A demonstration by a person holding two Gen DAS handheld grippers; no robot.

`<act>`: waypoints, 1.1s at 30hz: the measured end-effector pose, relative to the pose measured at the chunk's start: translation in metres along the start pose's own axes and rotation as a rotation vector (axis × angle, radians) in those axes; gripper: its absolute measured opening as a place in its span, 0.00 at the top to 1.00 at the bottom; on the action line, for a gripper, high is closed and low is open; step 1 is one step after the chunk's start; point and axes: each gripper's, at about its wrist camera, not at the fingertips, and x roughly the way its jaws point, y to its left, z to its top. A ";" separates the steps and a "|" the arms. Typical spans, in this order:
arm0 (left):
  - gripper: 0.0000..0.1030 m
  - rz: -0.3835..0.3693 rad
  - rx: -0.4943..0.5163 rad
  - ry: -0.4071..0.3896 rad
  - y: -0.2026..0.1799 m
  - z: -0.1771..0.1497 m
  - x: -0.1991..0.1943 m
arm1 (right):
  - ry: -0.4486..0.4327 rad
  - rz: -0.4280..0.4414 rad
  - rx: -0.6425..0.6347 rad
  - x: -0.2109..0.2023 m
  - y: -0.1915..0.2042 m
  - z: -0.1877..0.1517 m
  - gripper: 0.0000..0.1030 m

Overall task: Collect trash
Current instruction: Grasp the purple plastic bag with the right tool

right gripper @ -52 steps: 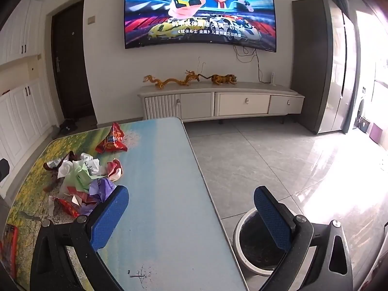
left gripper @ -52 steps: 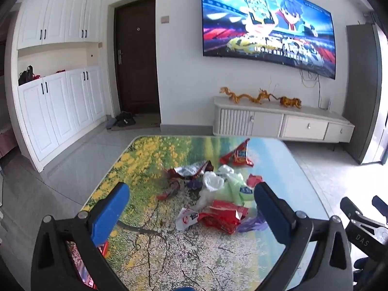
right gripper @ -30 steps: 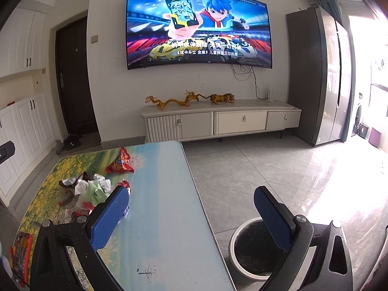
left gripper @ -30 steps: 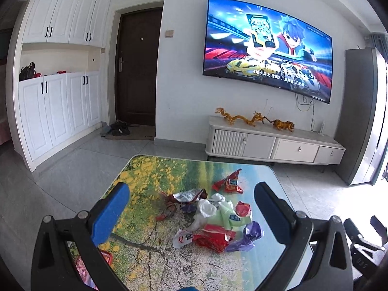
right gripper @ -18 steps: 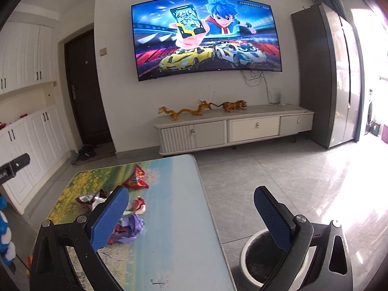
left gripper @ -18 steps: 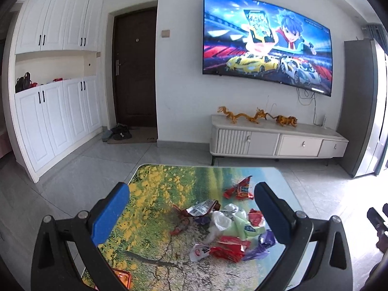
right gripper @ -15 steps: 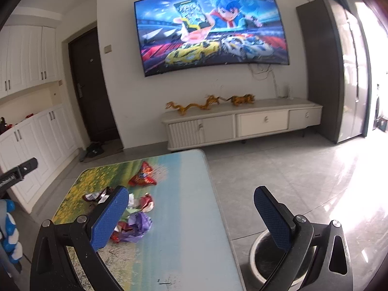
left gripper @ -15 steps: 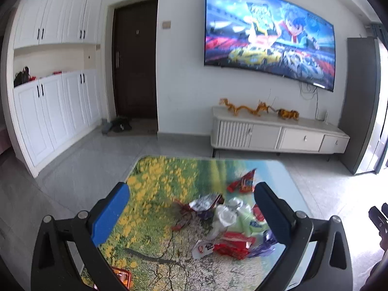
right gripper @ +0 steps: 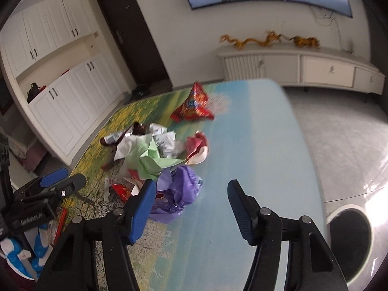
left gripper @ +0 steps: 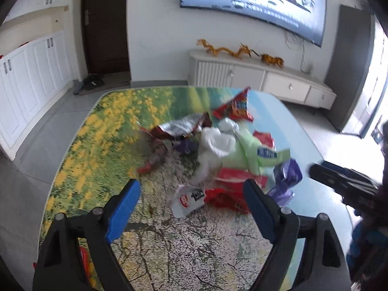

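Observation:
A heap of wrappers lies mid-table on the landscape-printed table (left gripper: 101, 126): a white-and-red packet (left gripper: 188, 200), a red wrapper (left gripper: 225, 197), a light green bag (left gripper: 252, 154), a purple wrapper (left gripper: 286, 177), a silver-lined brown bag (left gripper: 179, 127) and a red snack bag (left gripper: 236, 108). My left gripper (left gripper: 191, 203) is open and empty, just short of the white-and-red packet. My right gripper (right gripper: 189, 200) is open and empty, with its left finger beside the purple wrapper (right gripper: 180, 189). The green bag (right gripper: 155, 161) and the red snack bag (right gripper: 194, 105) also show there.
A dark round trash bin (right gripper: 349, 235) stands on the floor right of the table (right gripper: 254, 133). A red item (left gripper: 84, 262) lies at the table's near left corner. A TV cabinet (left gripper: 262, 82) and white cupboards (left gripper: 29, 72) line the walls.
Both grippers have dropped and tilted down toward the table and moved in close to the trash heap. Their jaws have narrowed somewhat but remain open.

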 end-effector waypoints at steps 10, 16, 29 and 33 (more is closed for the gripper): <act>0.16 -0.079 0.054 0.039 -0.007 -0.017 0.022 | 0.056 0.110 0.017 0.020 -0.016 -0.010 0.76; 0.15 -0.122 0.090 0.040 -0.017 -0.010 0.031 | 0.032 0.106 0.077 -0.001 -0.040 -0.017 0.76; 0.15 -0.189 0.046 0.145 -0.008 -0.001 0.066 | 0.013 0.088 0.142 -0.024 -0.057 -0.024 0.76; 0.15 -0.205 0.114 0.168 -0.017 -0.021 0.054 | 0.008 0.085 0.156 -0.030 -0.059 -0.026 0.76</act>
